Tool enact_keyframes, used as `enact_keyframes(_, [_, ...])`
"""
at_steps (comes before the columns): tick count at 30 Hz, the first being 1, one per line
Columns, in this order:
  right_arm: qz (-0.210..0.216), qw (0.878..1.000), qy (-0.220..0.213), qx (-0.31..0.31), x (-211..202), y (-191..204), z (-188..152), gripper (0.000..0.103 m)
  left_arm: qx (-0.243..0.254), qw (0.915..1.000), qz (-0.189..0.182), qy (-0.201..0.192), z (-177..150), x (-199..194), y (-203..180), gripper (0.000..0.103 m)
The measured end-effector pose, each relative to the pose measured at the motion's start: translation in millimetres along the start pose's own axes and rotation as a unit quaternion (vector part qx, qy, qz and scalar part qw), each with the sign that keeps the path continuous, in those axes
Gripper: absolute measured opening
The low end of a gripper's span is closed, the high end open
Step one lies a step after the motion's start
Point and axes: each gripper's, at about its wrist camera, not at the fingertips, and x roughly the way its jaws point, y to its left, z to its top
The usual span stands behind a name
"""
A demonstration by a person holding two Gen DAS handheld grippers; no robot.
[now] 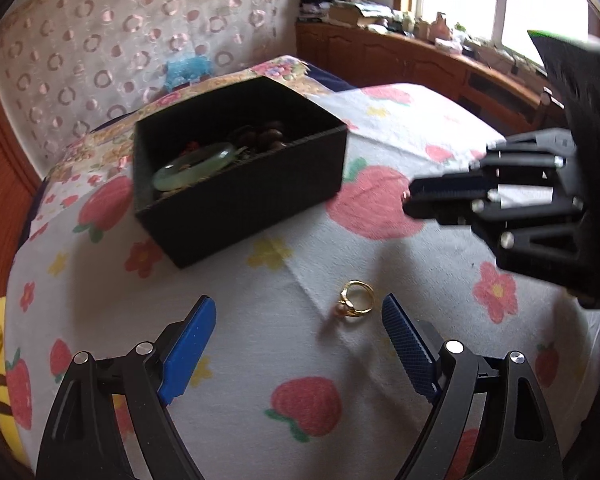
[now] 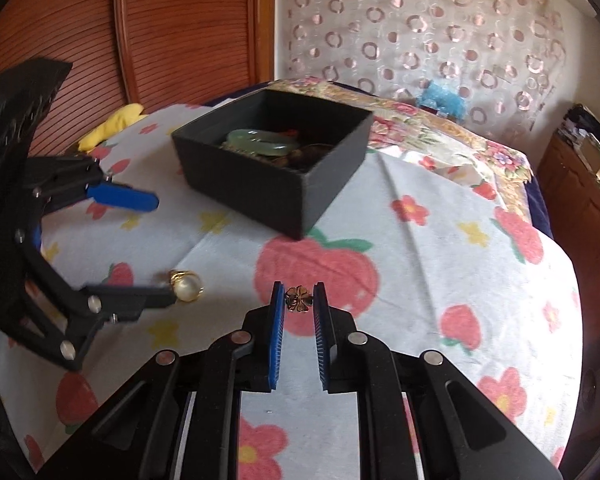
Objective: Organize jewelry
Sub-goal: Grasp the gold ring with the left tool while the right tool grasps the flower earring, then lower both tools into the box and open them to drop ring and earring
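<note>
A black open box [image 1: 252, 208] [image 2: 244, 188] stands on the strawberry-print cloth. Inside it lie a pale green jade bangle [image 1: 196, 166] [image 2: 260, 142] and dark brown beads [image 1: 264, 136]. A gold ring with a pearl [image 1: 356, 300] [image 2: 188, 286] rests on the cloth in front of the box. My left gripper [image 1: 296, 312] [image 2: 164, 249] is open around it, and the ring lies close to the right finger. My right gripper [image 2: 299, 298] [image 1: 410, 198] is shut on a small gold flower-shaped piece [image 2: 299, 299], pinched at the fingertips a little above the cloth.
The cloth [image 1: 300, 252] covers a bed with a floral quilt [image 2: 440, 128] behind the box. A yellow plush [image 2: 112, 126] lies at the bed's edge by a wooden panel [image 2: 160, 28]. A blue fuzzy item [image 1: 188, 70] sits at the back. A cluttered wooden cabinet [image 1: 400, 52] runs under the window.
</note>
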Motion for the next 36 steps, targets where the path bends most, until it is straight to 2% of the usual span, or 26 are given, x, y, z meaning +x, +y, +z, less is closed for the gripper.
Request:
enact_keyframes(4, [-0.005,1.0,-0.005,0.001,-0.4,-2.0,0.5,0.016,0.01,0.9999,-0.004,0.001,1.8,3.1,-6.4,0.081])
enact_keyframes(6, [-0.005,1.0,-0.011,0.004,-1.2,-2.6,0.1,0.016,0.009,0.9999,-0.012,0.002,2.7,4.7,-8.7,0.073])
enact_keyframes(7, [-0.004,1.0,-0.012,0.006,-1.3,-3.2,-0.4,0.016,0.008,0.9998,-0.018,0.004,4.1,5.8,-8.4,0.065])
enact_keyframes(10, [-0.004,1.0,-0.011,0.006,-0.4,-3.7,-1.4,0.016,0.009,0.9997,-0.022,0.003,4.3,6.7,-11.9,0.055])
enact_keyframes(12, [-0.003,1.0,-0.011,0.006,-0.3,-3.8,-1.4,0.016,0.011,0.9996,-0.024,-0.001,4.5,5.2,-13.1,0.042])
enact_keyframes(14, [-0.003,1.0,-0.011,0.006,-0.6,-3.8,-1.8,0.016,0.007,0.9996,-0.029,-0.002,4.4,4.1,-10.6,0.018])
enact_keyframes(18, [-0.002,1.0,-0.014,0.007,-0.3,-2.5,0.0,0.016,-0.022,0.9985,-0.049,-0.003,5.3,3.4,1.3,0.018])
enact_keyframes(23, [0.003,1.0,-0.027,0.003,-7.3,-2.1,8.9,0.016,-0.046,0.9981,-0.035,-0.023,8.3,-7.5,19.0,0.018])
enact_keyframes(29, [0.007,0.999,-0.052,-0.005,-14.7,-2.2,34.0,0.016,-0.054,0.9968,0.001,-0.059,20.8,-30.1,37.3,0.018])
enact_keyframes(36, [0.011,0.998,-0.066,-0.004,-5.2,-6.5,61.2,0.016,-0.069,0.9935,0.026,-0.087,34.5,-43.5,60.5,0.018])
